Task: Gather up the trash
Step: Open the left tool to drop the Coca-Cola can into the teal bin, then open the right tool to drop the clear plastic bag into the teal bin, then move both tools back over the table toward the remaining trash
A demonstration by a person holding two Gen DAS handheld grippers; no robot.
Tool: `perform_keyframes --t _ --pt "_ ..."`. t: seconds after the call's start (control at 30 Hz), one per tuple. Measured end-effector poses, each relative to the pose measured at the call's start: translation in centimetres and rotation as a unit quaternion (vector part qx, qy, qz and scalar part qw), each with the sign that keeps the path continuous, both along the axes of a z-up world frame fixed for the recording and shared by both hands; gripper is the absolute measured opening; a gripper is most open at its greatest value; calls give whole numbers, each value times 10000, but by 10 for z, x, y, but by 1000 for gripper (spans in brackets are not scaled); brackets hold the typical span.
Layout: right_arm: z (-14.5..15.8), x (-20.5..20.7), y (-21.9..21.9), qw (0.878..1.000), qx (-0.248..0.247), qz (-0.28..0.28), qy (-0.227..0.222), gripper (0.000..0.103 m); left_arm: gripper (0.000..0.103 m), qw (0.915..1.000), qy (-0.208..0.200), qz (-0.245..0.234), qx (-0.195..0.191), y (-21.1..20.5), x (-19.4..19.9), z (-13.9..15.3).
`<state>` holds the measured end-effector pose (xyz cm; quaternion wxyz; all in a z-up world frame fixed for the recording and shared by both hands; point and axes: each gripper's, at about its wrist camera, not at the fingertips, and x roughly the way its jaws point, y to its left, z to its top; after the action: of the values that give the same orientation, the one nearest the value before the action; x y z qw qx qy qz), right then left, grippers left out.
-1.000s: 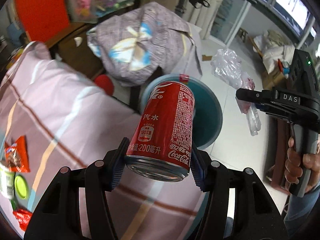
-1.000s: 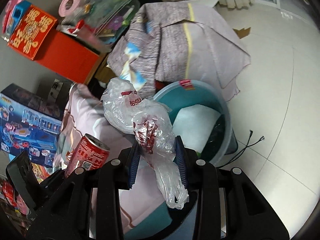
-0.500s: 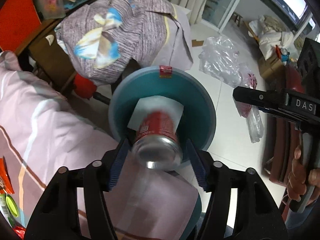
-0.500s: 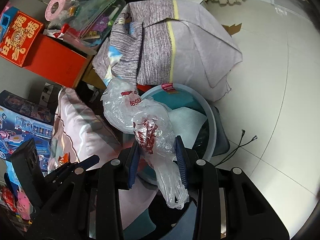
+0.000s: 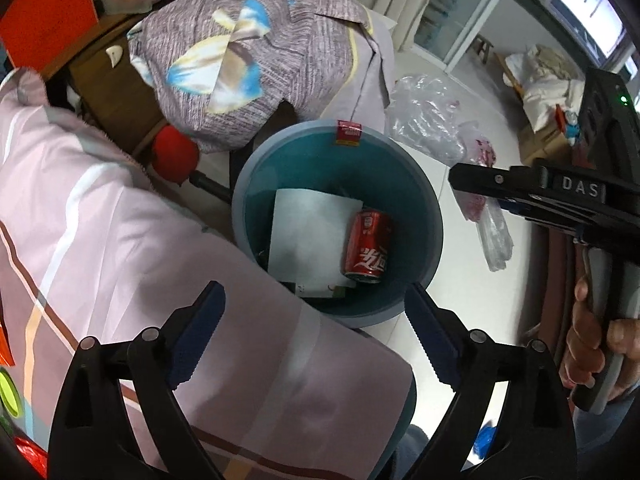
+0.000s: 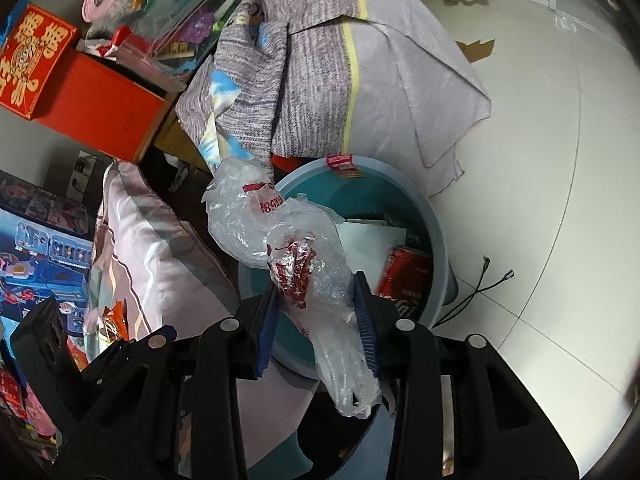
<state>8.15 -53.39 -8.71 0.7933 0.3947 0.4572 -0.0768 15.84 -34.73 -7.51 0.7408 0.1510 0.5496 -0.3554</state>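
A teal bin stands on the floor beside the bed. A red cola can lies on its side inside it, next to a white sheet of paper. My left gripper hangs above the bin's near rim, its jaws wide and still opening, with nothing between them. In the right wrist view my right gripper holds a crumpled clear plastic bag with red print over the bin. Its jaws are starting to open, but the pads still touch the bag. The can shows behind it.
A pink striped pillow lies left of the bin, and a grey patterned cloth drapes behind it. A red box and snack wrappers sit at the left. A black cable lies on the white tiled floor.
The can has left my left gripper and dropped into the bin, and the left jaws have spread wide. Both grippers came lower and closer to the bin.
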Motion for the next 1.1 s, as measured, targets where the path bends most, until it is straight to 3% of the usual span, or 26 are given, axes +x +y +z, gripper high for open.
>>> perform_keyframes --t 0.03,0.1,0.17,0.73,0.87,1.1 --pt "0 2 2 10000 -8 24 -2 41 92 10000 8 18 -2 2 1 -1" --pt "1 7 7 10000 -30 63 -14 58 92 10000 45 58 -9 6 2 -2" --pt "1 11 10 10000 -41 38 -9 69 92 9999 91 100 -31 11 4 -3" --pt "1 11 29 9982 -376 44 463 77 96 9992 97 294 -261 40 4 4" --pt "6 9 40 9971 -520 137 545 85 96 9988 69 354 -338 51 1 10" --pt "22 4 64 9955 -737 291 525 85 97 9977 -59 485 -475 75 -10 24"
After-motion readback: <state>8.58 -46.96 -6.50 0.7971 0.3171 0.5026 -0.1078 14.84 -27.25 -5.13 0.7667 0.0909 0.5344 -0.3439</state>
